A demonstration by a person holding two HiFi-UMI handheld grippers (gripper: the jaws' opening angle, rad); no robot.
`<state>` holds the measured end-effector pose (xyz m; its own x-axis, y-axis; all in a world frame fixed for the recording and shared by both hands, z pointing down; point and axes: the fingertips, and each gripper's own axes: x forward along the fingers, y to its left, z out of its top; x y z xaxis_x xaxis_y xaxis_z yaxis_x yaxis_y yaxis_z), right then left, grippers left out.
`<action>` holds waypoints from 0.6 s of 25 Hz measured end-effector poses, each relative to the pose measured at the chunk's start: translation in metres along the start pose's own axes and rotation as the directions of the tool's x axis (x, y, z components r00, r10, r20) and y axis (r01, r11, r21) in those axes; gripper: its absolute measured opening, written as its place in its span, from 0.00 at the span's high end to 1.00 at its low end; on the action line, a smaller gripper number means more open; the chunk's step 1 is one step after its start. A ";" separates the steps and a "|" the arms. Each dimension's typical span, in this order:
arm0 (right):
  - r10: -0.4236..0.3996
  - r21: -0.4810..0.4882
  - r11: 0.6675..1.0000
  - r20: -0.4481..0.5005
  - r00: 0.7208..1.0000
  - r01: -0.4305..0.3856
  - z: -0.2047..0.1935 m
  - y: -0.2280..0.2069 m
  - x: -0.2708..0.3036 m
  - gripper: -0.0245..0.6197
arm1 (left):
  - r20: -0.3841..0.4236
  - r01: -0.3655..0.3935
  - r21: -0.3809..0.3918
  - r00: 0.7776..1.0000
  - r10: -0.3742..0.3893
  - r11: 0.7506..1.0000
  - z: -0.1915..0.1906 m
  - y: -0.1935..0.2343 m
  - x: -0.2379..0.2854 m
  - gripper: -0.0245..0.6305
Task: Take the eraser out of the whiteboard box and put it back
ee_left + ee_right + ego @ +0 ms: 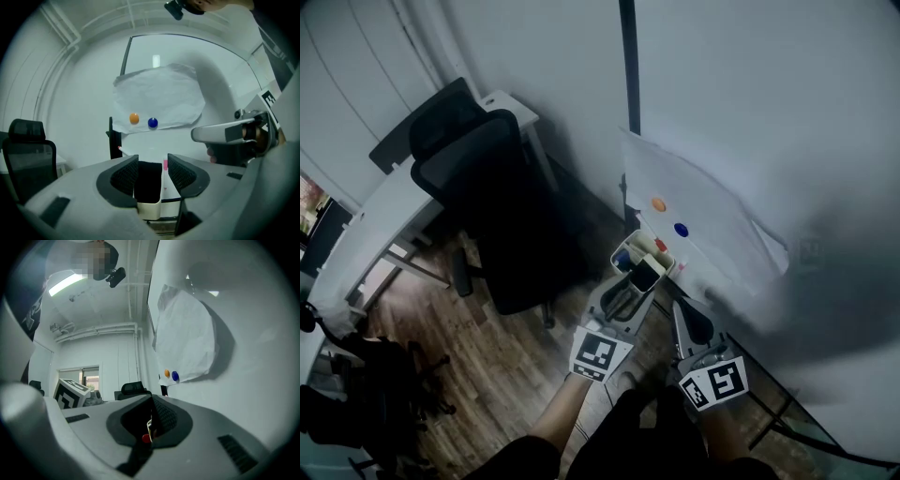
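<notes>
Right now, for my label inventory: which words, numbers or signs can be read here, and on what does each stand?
Readable words or numbers: none.
Left cube, right cube: black-and-white square markers only, no letters.
Paper: looks blank.
Box: any print too small to tell.

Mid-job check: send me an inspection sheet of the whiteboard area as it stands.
Surface: white whiteboard; wrinkled white paper sheet pinned by round orange magnet and round blue magnet.
Job's things: black block eraser stands in the white plastic box below the paper.
Clutter: markers share the box.
Grippers: left gripper open, jaws either side of the eraser; right gripper shut, nothing gripped.
Cables: nothing seen.
Surroundings: black office chair, white desk, wooden floor.
</notes>
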<state>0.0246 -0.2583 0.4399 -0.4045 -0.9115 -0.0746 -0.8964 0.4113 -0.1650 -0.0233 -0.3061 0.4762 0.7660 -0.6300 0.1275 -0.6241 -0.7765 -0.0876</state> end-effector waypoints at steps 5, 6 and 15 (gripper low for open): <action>-0.021 0.021 1.000 -0.038 0.999 0.021 -0.020 -0.012 -0.003 0.96 | -0.098 0.000 0.059 0.995 0.006 0.998 -0.033 0.007 0.029 0.59; -0.027 0.024 0.999 -0.044 0.999 0.028 -0.023 -0.015 -0.005 0.96 | -0.112 0.001 0.065 0.994 0.007 0.998 -0.038 0.007 0.033 0.58; -0.075 0.036 0.996 -0.063 0.995 0.077 -0.037 -0.032 -0.015 0.96 | -0.141 -0.011 0.047 0.990 0.018 0.999 -0.063 0.010 0.049 0.60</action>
<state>0.0527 -0.2575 0.4825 -0.3472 -0.9378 0.0004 -0.9179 0.3398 -0.2052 -0.0017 -0.3442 0.5438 0.7255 -0.6357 0.2637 -0.6247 -0.7690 -0.1355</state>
